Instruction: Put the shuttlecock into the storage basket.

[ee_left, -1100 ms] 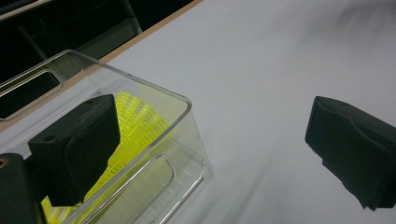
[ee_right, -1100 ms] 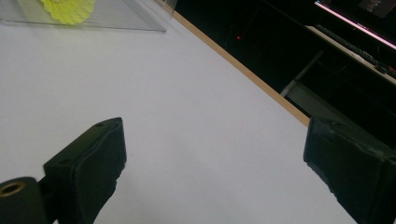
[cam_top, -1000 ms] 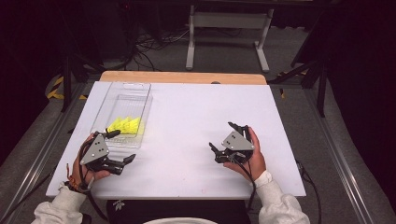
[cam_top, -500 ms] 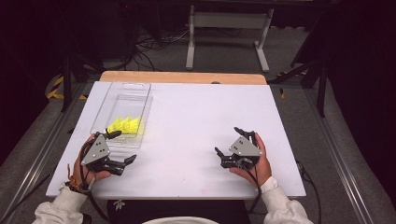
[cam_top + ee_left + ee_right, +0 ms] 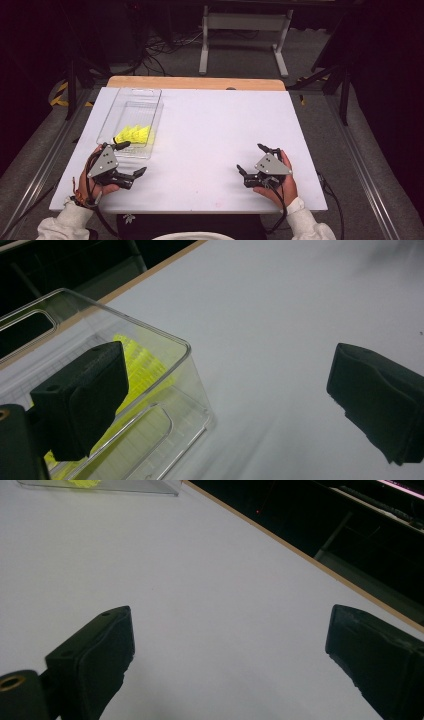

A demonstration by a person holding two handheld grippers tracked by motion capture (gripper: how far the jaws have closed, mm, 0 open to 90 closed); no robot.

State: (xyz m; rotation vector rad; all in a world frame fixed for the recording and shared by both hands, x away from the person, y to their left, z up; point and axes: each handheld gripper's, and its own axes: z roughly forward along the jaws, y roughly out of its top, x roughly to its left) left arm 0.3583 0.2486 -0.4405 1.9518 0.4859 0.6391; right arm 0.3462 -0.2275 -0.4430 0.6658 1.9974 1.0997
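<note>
Right gripper (image 5: 251, 165) has slid toward the lower right of the high view since a second ago, now near the table's (image 5: 210, 130) front edge; left gripper (image 5: 131, 159) hasn't budged. Both have jaws spread wide, nothing between them.

Left gripper sits lower left in the high view, held by the person's left hand (image 5: 95, 180). Its upper jaw tip is right at the near rim of the clear plastic bin (image 5: 112, 117); can't tell if it touches. In the left gripper view the left jaw overlaps the bin's rounded corner (image 5: 185, 347), right jaw is out over bare white tabletop.

Yellow item (image 5: 134, 135) lies inside the bin at its near end, left of centre frame; shape reads as ribbed or feathered, too blurred to name. Right gripper view catches it at the top left edge (image 5: 82, 483), well apart from that gripper.

No readable labels, brands or writing anywhere.
</note>
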